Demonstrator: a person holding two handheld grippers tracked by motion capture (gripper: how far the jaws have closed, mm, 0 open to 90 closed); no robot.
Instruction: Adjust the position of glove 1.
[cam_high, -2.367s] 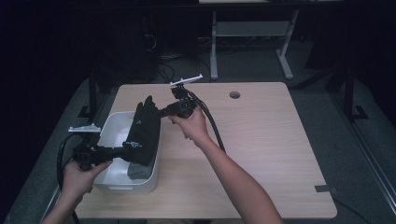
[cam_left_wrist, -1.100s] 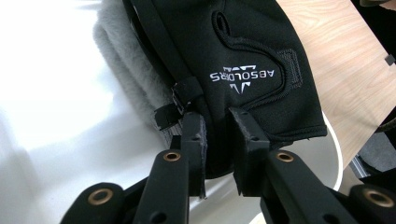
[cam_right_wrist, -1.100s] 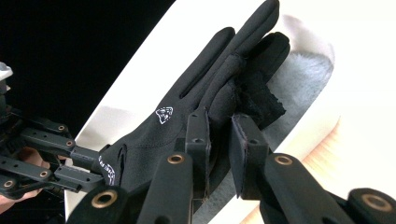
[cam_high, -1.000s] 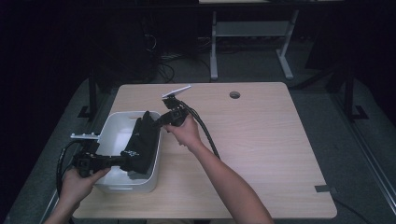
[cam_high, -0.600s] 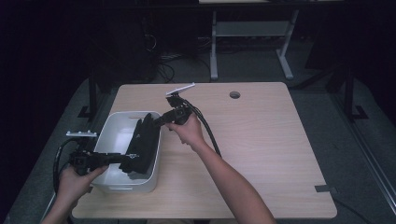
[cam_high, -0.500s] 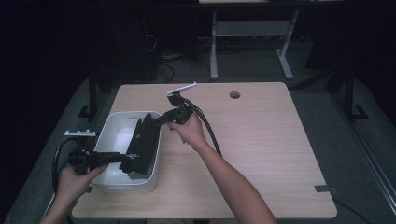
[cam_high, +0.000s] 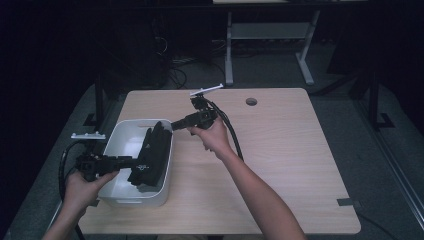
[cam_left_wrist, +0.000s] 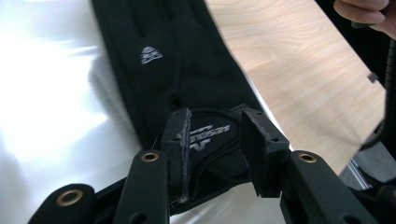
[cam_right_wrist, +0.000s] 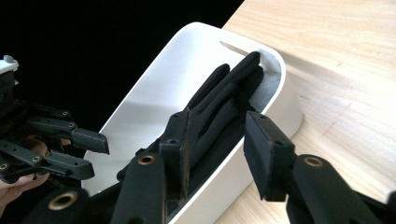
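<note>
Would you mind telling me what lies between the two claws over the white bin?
In the high view, the black gloves stretch between the left claw and the right claw, draped along the white bin's right wall.

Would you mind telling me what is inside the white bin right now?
The white bin holds black gloves leaning along its right wall, fingers toward the far end. Whatever lies beneath them on the bin floor is covered.

One white bin (cam_high: 122, 141) sits at the counter's (cam_high: 280, 150) left. One pair of black gloves (cam_high: 152, 155) lies inside it. Two grippers: left gripper (cam_high: 127, 161), right gripper (cam_high: 176, 125). One counter.
</note>
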